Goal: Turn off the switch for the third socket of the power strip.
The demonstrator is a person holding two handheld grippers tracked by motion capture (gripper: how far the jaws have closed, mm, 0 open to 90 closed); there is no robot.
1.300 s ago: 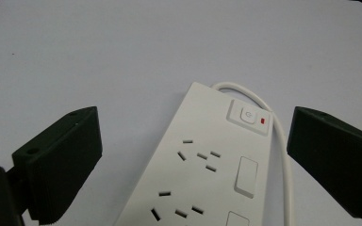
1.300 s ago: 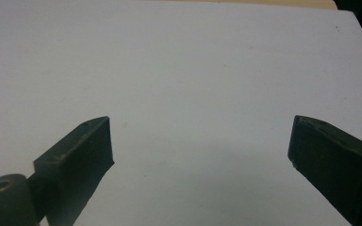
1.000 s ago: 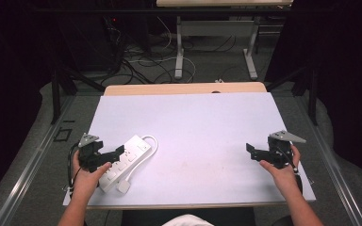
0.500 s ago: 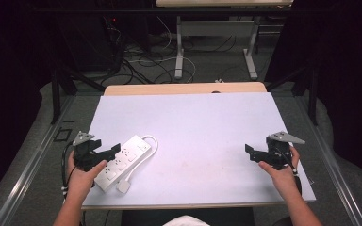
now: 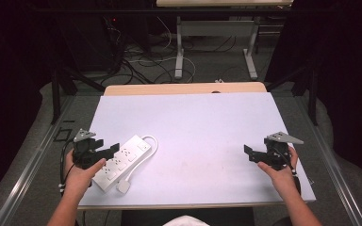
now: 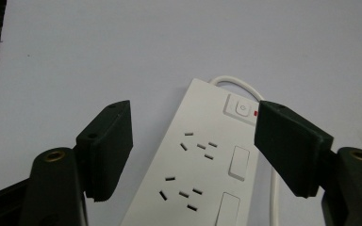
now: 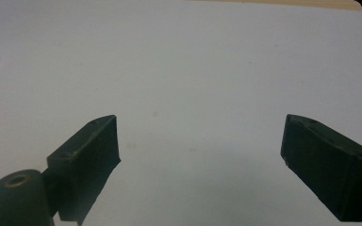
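So there's a white power strip (image 5: 121, 162) lying flat on the pale table (image 5: 202, 132), sockets facing up, sitting diagonally near the table's front-left corner. It's got a row of sockets with rocker switches beside them and a red-marked power button (image 6: 242, 108) at its far end. Its white cord (image 5: 143, 157) loops out of that far end and runs back along the strip to a plug (image 5: 123, 187) by the table's front edge.

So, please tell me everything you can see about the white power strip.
The power strip is a long white block, plastic by its look, lying flat and diagonal on the table's left side. It carries socket groups, rocker switches and a power button beside a small red mark. A white cable loops from its far end. The open left gripper straddles it without visible contact.
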